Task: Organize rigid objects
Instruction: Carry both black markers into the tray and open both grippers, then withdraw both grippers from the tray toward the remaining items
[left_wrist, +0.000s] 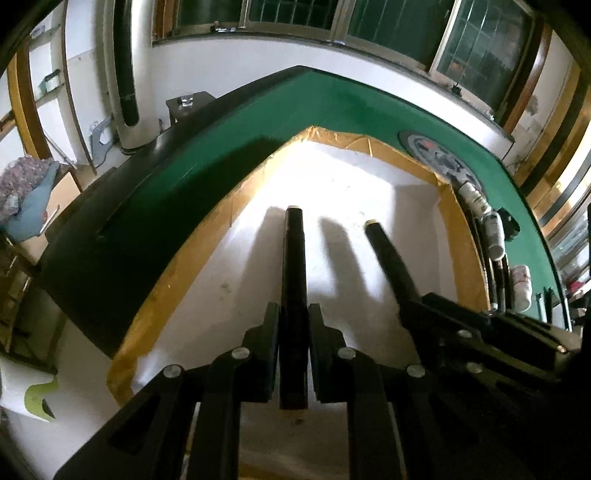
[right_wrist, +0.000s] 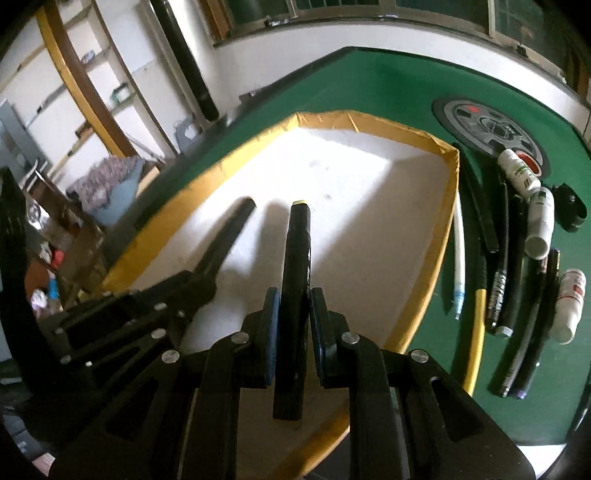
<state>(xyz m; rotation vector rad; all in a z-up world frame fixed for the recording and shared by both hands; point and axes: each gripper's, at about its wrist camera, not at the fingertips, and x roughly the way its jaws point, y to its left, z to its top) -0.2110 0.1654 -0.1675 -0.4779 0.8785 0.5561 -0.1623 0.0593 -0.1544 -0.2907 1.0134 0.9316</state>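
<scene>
My left gripper (left_wrist: 293, 314) is shut on a black marker (left_wrist: 293, 258) and holds it over the white floor of a shallow box with tan taped walls (left_wrist: 192, 258). My right gripper (right_wrist: 293, 299) is shut on a second black marker with a yellowish tip (right_wrist: 297, 251), held over the same box (right_wrist: 441, 236). Each gripper shows in the other's view, the right one with its marker (left_wrist: 388, 254) and the left one with its marker (right_wrist: 225, 236). The box floor under them is bare.
The box sits on a green felt table (right_wrist: 399, 85). Right of the box lie several pens and markers (right_wrist: 498, 258), three white bottles (right_wrist: 517, 173) and a round grey disc (right_wrist: 487, 129). Window wall lies behind, clutter to the left.
</scene>
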